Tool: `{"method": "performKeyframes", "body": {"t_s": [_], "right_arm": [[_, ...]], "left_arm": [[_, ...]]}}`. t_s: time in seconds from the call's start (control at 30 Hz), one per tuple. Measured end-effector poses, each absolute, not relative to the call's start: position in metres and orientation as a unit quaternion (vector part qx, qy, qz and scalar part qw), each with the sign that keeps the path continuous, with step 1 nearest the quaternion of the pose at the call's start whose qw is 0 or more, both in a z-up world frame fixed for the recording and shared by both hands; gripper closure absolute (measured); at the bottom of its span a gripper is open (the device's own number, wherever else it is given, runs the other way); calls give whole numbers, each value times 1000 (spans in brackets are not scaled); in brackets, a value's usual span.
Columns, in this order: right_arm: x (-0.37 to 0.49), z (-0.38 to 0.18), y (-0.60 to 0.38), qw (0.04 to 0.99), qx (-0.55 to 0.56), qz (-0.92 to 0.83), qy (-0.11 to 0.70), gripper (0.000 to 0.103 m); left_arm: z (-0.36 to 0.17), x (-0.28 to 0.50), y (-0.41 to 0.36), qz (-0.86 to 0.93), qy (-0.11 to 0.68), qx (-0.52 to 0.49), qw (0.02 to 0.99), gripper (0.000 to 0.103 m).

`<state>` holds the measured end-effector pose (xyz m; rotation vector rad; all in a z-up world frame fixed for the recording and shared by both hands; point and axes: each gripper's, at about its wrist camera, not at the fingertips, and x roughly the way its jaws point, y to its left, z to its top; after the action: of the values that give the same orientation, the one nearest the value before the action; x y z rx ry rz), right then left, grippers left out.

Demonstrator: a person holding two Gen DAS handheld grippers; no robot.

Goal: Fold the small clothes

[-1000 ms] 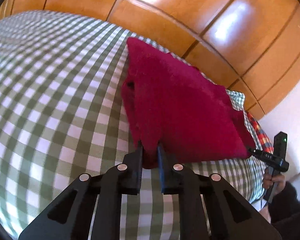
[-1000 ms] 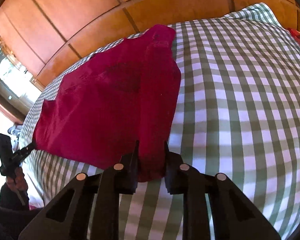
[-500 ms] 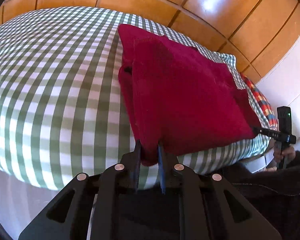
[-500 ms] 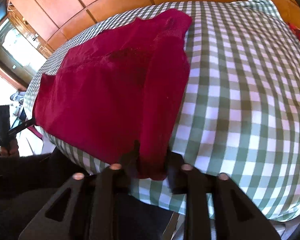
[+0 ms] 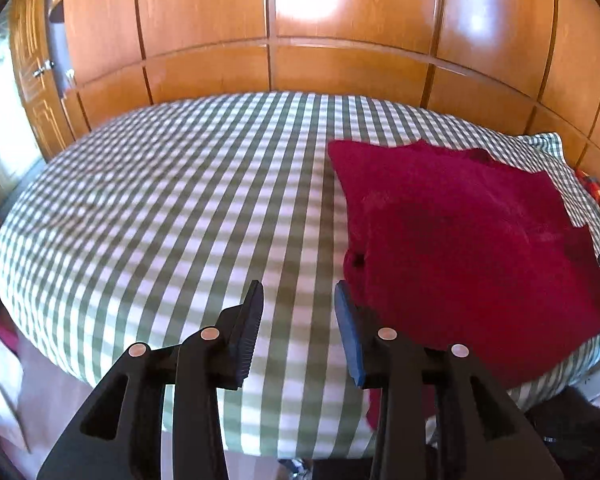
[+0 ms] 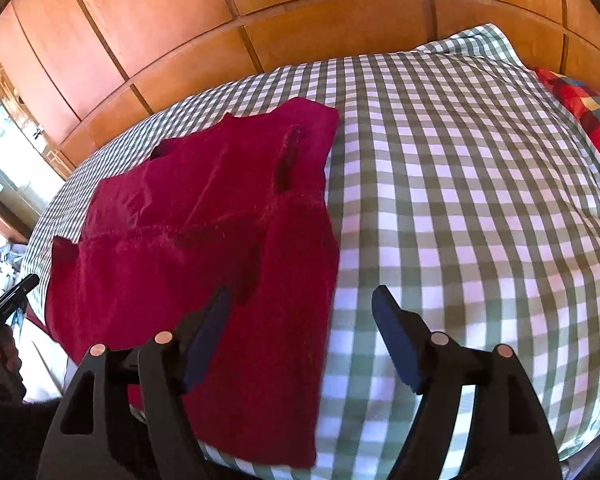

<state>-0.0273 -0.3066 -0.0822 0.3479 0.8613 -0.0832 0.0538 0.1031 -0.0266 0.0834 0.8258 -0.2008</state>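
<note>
Left wrist view: we've let go, left tongs (image 5: 298, 336) opening w/ nothing between, red garment (image 5: 460, 248) flat at frame right on the checked bed (image 5: 160, 200). Right tongs (image 6: 304, 336) opening too, straddling its edge. Next, we reckon: regrip for another fold. Wood wardrobe (image 5: 340, 20) behind.

red garment (image 6: 204, 248): fuzzy matt cloth | bed cover (image 5: 172, 216): smooth woven check cloth | wardrobe panels (image 5: 340, 20): glossy varnished wood | hand-held gripper fingers (image 5: 252, 332): matt black plastic, ribbed pads
</note>
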Motion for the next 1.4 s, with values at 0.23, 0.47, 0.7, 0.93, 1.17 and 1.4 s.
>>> {"method": "performKeyframes", "body": {"t_s": [0.23, 0.47, 0.7, 0.93, 1.17, 1.4], "right_arm": [[-7, -85, -304, 895, 164, -51, 411, 28], [8, -85, -302, 898, 153, -45, 411, 28], [11, -80, -309, 902, 147, -56, 401, 28], [20, -76, -319, 909, 149, -64, 385, 28], [33, -88, -307, 900, 132, -36, 415, 55], [19, -80, -290, 911, 70, -42, 404, 94]], "left_arm": [[-28, 60, 76, -114, 387, 80, 911, 54], [-34, 60, 70, -113, 395, 86, 908, 54], [-44, 68, 85, -109, 408, 51, 905, 54], [-50, 90, 98, -151, 423, -36, 893, 49], [-62, 108, 93, -193, 443, -76, 872, 70], [-61, 100, 85, -225, 423, -80, 874, 103]]}}
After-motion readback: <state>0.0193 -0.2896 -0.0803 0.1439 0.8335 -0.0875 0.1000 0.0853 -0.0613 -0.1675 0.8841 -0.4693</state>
